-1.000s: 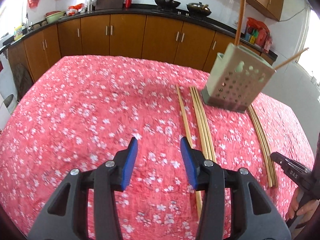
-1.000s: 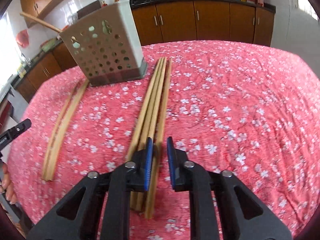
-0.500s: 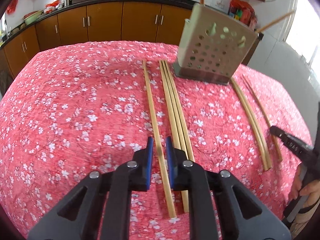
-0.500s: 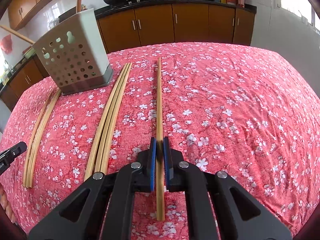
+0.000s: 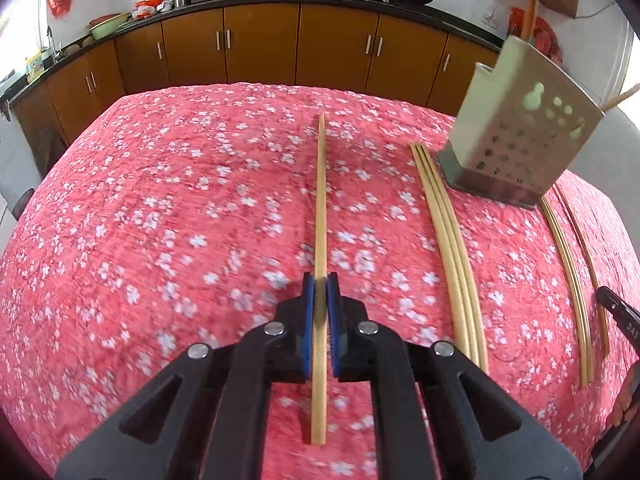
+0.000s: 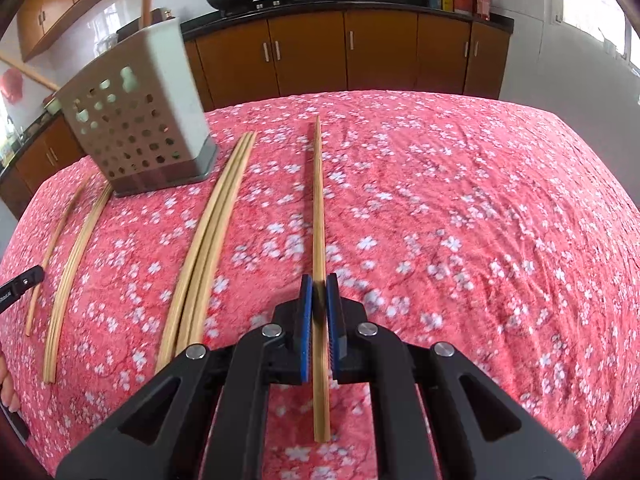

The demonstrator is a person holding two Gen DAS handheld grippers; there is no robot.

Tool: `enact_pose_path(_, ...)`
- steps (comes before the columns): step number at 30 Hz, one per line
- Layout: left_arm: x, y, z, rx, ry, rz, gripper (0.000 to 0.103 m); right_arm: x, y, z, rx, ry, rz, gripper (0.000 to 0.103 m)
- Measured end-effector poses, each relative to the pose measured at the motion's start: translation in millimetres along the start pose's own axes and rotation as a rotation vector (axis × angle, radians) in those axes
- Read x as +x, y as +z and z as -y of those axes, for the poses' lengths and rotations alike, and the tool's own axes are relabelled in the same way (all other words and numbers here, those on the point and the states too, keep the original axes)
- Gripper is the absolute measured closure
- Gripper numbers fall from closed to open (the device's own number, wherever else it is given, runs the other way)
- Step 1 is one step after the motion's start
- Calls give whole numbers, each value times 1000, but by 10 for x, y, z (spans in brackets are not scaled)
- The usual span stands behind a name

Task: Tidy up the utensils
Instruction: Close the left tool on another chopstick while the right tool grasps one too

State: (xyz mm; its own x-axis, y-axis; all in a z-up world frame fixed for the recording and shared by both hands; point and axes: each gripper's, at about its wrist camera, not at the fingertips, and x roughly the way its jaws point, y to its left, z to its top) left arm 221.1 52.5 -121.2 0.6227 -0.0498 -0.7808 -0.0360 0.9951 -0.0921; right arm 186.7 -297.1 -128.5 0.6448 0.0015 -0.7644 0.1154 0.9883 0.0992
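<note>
My left gripper (image 5: 320, 280) is shut on a single wooden chopstick (image 5: 321, 200) that runs forward between its blue pads, over the red flowered tablecloth (image 5: 160, 220). My right gripper (image 6: 319, 282) is shut on another single chopstick (image 6: 318, 200) the same way. A perforated grey utensil holder (image 5: 520, 132) stands on the cloth, right in the left wrist view and left in the right wrist view (image 6: 140, 120), with a few chopsticks standing in it. A bundle of three chopsticks (image 5: 448, 240) lies beside it, also showing in the right wrist view (image 6: 208, 240).
More loose chopsticks (image 5: 568, 280) lie on the holder's far side, also seen in the right wrist view (image 6: 72, 256). The other gripper's tip shows at each frame's edge (image 5: 620, 316). Brown kitchen cabinets (image 5: 260, 48) and a counter with woks stand behind the table.
The left gripper went from open to shut on a chopstick and lifted it clear of the bundle. The right gripper closed on its chopstick and drew it right, away from the bundle.
</note>
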Motion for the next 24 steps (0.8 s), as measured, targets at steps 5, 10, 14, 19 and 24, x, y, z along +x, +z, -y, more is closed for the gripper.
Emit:
enact_pose_path(5, -7, -19, -34, 17, -23, 16, 91, 22, 39, 36, -2, -4, -2, 95)
enact_pose_path(10, -72, -53, -40, 5, -35, 16, 91, 28, 44, 49, 4, 3, -2, 95)
enact_pose_path(14, -95, -56, -60, -3, -40, 15, 91, 31, 41, 39, -2, -6, -2, 94)
enact_pose_path(19, -87, -48, -69, -1, -34, 14, 91, 27, 31, 20, -7, -10, -1, 94)
enact_pose_path(24, -62, -46, -55, -9, -38, 14, 91, 29, 32, 25, -6, -7, -1, 94)
